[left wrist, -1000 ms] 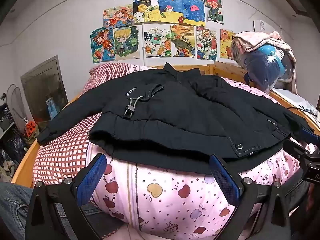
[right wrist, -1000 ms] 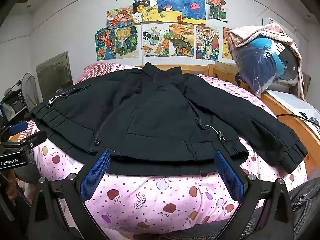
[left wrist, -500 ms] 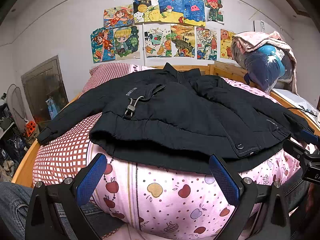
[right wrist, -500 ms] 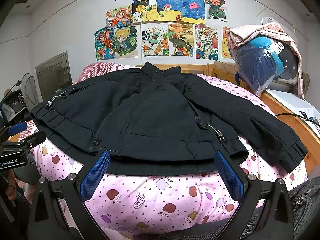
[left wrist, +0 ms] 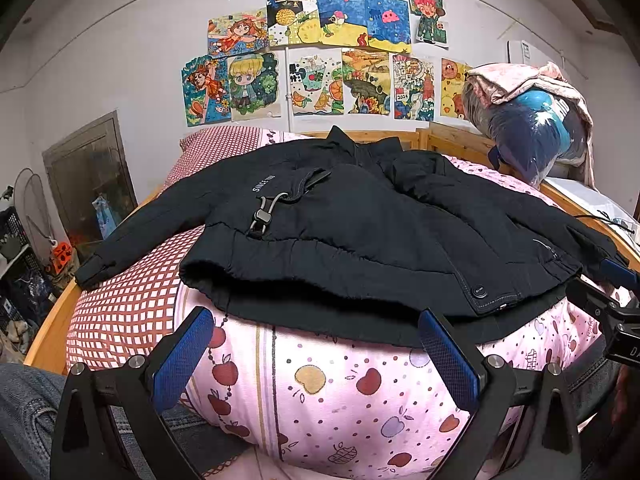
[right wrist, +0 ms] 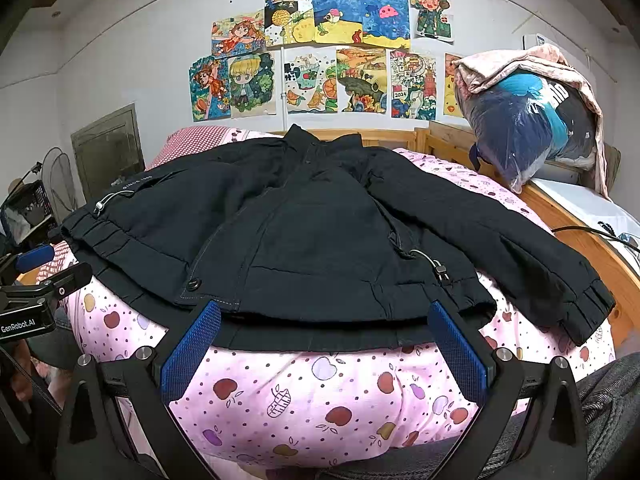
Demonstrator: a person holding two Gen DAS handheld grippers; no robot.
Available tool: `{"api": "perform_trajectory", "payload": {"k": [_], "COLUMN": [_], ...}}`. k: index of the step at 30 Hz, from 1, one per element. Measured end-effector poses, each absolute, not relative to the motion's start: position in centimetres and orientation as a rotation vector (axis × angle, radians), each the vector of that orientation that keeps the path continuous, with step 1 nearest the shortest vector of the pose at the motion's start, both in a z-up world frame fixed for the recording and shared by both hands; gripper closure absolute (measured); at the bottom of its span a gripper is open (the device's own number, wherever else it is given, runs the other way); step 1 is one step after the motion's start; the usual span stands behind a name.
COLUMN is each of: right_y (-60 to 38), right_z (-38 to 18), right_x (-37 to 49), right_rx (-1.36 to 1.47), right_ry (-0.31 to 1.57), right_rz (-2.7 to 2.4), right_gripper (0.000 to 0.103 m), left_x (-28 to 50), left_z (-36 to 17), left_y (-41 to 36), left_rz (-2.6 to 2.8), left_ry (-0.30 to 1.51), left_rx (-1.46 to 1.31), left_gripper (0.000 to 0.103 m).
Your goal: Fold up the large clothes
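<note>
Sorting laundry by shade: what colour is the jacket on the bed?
Black. The jacket lies spread on the pink apple-print quilt, clearest in the right wrist view.

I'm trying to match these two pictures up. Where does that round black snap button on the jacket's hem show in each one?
Left wrist view: snap button, lower right of the jacket.
Right wrist view: snap button, lower left.
Shared landmark: the blond-haired cartoon drawing on the wall.
</note>
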State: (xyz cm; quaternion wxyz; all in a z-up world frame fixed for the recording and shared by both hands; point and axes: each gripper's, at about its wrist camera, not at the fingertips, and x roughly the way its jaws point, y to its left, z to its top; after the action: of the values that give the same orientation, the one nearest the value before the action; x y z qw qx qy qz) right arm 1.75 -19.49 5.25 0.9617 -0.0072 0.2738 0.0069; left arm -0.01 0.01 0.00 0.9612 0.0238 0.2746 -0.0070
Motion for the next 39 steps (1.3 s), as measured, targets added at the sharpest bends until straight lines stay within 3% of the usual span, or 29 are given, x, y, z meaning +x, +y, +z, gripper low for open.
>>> {"api": "perform_trajectory", "payload": {"k": [39], "right_y": [-19.29], "right_z": [5.32], "right_x": [1.81], "right_rx": [-0.012], "right_ry": [0.554], "right_rz": [0.013], "right_gripper": [0.001], "left_x": [-0.02], "left_z": [0.01], "left_y": [0.00], "left_rz": [-0.014], "left_ry": [0.555], "left_rx": [0.050], "left_gripper": [0.000]}}
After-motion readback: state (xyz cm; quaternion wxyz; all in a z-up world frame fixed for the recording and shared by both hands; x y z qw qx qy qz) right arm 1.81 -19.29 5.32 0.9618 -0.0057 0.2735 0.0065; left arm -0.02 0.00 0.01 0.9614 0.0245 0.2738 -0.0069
